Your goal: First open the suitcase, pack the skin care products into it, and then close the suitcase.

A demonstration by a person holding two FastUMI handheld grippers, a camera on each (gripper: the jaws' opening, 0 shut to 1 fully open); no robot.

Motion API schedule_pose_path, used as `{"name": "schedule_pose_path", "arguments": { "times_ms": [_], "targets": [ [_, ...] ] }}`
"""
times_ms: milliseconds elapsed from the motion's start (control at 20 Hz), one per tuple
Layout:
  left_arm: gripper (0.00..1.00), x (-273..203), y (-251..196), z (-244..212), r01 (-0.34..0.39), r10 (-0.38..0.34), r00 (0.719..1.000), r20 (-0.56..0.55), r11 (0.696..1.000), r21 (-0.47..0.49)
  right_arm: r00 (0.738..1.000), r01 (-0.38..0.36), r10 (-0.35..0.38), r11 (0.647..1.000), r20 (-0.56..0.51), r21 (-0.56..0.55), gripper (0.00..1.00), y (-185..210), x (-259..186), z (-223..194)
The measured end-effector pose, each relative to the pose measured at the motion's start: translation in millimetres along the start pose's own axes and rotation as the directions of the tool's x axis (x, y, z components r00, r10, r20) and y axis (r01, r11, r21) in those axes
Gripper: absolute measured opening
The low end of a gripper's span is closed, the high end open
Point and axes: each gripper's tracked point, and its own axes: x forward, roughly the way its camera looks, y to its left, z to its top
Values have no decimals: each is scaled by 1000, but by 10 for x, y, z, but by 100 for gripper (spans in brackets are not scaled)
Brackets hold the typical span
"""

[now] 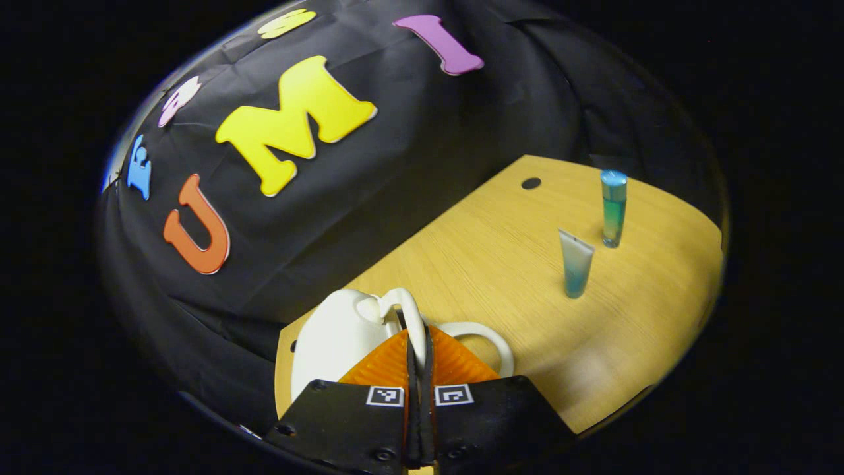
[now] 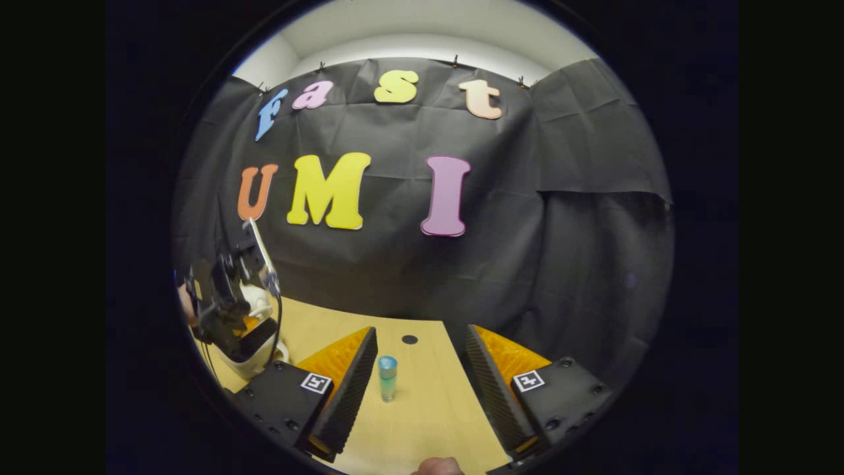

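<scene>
A small white suitcase point(image 1: 333, 333) lies at the table's near left corner. My left gripper point(image 1: 417, 343) is shut on its thin white handle loop point(image 1: 410, 313); a second white loop point(image 1: 488, 338) shows just to the right. Farther right on the table a blue-green bottle point(image 1: 613, 208) stands upright, with a pale teal tube point(image 1: 575, 264) standing on its cap in front of it. In the right gripper view my right gripper point(image 2: 420, 343) is open above the table, and the bottle point(image 2: 388, 377) stands between its fingers, touching neither. Far left there, the left gripper point(image 2: 231, 310) sits over the suitcase point(image 2: 254, 361).
The wooden table point(image 1: 501, 264) has a dark round hole point(image 1: 531, 183) near its back edge, also seen in the right gripper view as the hole point(image 2: 409, 339). Black cloth hangs right behind the table. A fingertip point(image 2: 438, 467) shows at the bottom edge.
</scene>
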Motion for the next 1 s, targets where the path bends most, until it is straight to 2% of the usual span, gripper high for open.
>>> {"name": "schedule_pose_path", "arguments": {
  "times_ms": [200,400,550,700,850,1000],
  "targets": [
    [3,-285,844,186,-16,32,995,99,987,-159,998,-55,55,998,28,5,81,419,82,192],
    [3,-444,1900,-97,-106,144,976,162,969,-222,994,-101,101,995,42,-3,81,786,105,353],
    [3,-349,2598,-554,-164,225,959,172,936,-310,993,-116,116,993,37,-14,81,1011,96,423],
    [3,-186,3135,-1139,-209,276,953,126,899,-385,993,-116,117,993,18,-20,81,1213,53,445],
    [3,108,3441,-1810,-214,273,960,65,862,-460,995,-103,104,994,9,-45,81,1391,19,448],
    [3,460,3449,-2394,-208,242,970,-6,820,-533,996,-87,86,993,-13,-76,81,1508,-9,412]
  ]
}}
